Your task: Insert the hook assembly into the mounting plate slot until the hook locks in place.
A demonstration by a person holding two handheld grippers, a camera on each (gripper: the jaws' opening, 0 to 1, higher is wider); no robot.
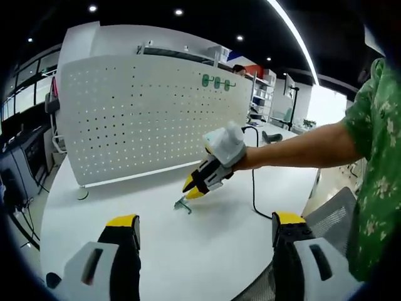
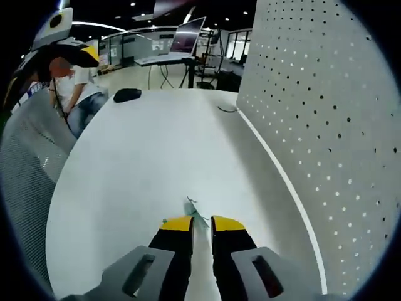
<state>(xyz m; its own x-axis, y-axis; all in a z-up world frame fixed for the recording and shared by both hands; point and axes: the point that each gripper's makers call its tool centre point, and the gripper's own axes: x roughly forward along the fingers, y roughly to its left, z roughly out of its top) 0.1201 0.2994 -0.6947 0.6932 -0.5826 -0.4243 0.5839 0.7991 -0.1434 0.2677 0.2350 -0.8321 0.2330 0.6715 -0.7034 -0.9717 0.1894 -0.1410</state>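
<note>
Fingers (image 2: 230, 227) of the right gripper (image 2: 202, 221) pinch a green hook (image 1: 182, 204) on the white tabletop (image 2: 144, 157) before the pegboard (image 1: 138, 113), while the left gripper (image 1: 205, 224) is spread wide.

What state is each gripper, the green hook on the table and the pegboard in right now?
left gripper: jaws wide apart, holding nothing
right gripper: jaws nearly closed at the green hook; grip unclear
green hook: lying on the table
pegboard: upright, green hooks already mounted near its top
</note>
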